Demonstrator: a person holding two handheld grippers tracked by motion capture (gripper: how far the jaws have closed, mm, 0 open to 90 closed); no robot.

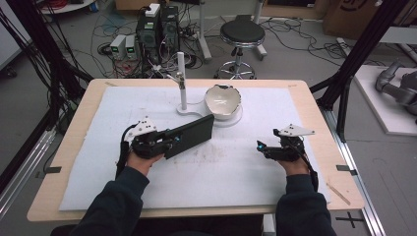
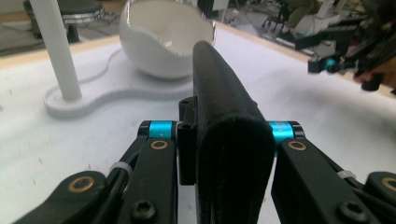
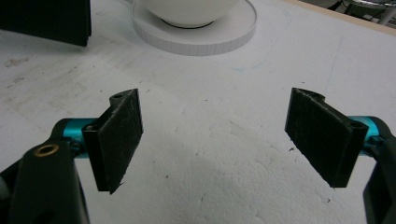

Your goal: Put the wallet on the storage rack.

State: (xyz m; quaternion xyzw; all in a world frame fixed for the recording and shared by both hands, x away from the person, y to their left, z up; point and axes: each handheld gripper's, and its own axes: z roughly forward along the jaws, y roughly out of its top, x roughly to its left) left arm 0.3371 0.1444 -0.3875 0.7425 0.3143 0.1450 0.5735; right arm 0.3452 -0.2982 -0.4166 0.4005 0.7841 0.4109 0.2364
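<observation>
Gripping a flat black case (image 1: 189, 135), the left gripper (image 1: 164, 143) has its jaws clamped on one end, as the left gripper view shows (image 2: 224, 154). Case sits left of table centre, free end pointing toward 1 o'clock at the white bowl (image 1: 223, 101) on its round base, near but apart. White post stand (image 1: 181, 81) at 12 o'clock of the case. Right gripper (image 1: 260, 146) at 3 o'clock, jaws spread wide, nothing between them. Judgement: pickup done, carrying or placing left; destination unclear.

Wooden bench (image 1: 314, 105) has a white foam sheet (image 1: 246, 172) covering it, white stand base (image 1: 189, 112) sitting on that.
</observation>
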